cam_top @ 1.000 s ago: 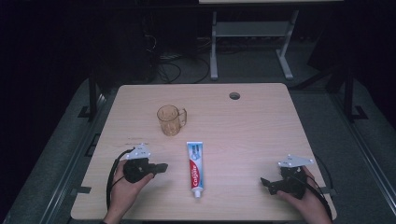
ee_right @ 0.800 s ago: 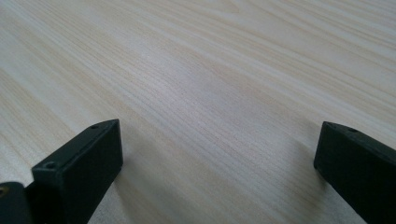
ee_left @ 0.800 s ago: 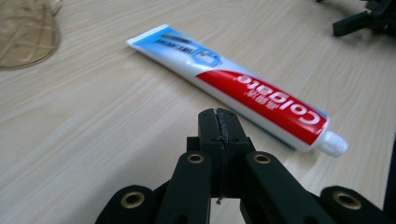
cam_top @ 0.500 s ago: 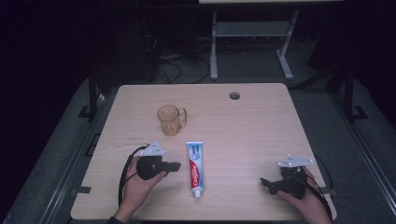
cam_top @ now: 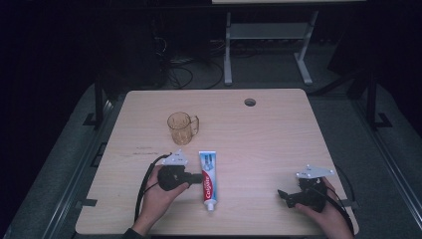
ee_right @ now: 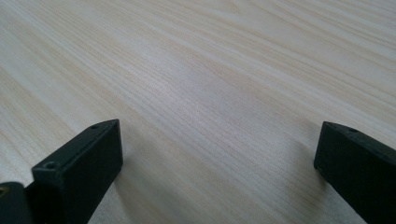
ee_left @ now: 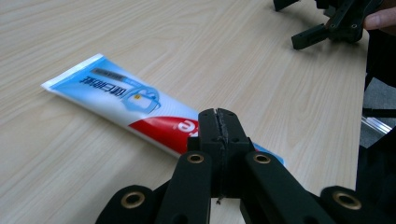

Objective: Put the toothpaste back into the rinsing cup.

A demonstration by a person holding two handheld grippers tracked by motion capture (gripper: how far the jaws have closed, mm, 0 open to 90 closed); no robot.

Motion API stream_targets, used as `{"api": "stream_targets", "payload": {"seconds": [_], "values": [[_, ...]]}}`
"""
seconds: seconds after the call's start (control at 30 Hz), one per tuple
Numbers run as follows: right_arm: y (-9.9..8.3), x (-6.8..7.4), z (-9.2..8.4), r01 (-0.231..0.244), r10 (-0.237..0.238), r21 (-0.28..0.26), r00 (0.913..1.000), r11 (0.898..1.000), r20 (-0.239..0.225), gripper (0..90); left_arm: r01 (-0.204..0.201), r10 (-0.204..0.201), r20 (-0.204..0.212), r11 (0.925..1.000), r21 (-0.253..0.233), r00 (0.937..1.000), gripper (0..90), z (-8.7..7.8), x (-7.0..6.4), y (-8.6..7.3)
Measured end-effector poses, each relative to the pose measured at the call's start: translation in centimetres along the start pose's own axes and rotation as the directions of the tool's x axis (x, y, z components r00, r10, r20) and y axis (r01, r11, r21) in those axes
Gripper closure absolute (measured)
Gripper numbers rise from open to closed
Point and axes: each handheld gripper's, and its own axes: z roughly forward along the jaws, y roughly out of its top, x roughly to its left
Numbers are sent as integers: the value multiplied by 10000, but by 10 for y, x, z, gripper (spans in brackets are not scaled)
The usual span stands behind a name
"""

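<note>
Since the earlier frames the left gripper has slid across the table toward the toothpaste; its jaw tips now sit just beside the tube's left edge. The right gripper has stayed where it was, near the front right corner.

Left gripper: jaws clenched tight together, nothing between them; in the left gripper view the closed tips stand in front of the tube's red band. Right gripper: jaws released, spread wide over bare wood in the right gripper view.

The white, blue and red plastic toothpaste tube lies flat near the table's front edge, left of centre, cap end toward the person, crimped end toward the mug. Red band reads "Colgate" in white in the high view; in the left gripper view the blue part carries small print too fine to read.

A clear amber plastic mug with a handle stands upright behind the tube, well apart from it.

Surface: light wood-grain tabletop with a round cable hole near the far edge. Faint small marking on the wood at left, unreadable. Room dark; a white metal stand and loose cables lie on the floor beyond.
</note>
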Motion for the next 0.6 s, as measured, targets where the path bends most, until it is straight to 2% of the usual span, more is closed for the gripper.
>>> {"api": "stream_targets", "payload": {"seconds": [0.27, 0.6], "values": [[0, 0, 0, 19, -19, -6, 10000, 10000, -13, 5, -138, 135, 257, 9999, 86, 9996, 900, 12, -5, 6], [0, 0, 0, 17, -17, -6, 10000, 10000, -12, 5, -448, 426, 521, 9981, 430, 9977, 900, 33, -14, 11]]}}
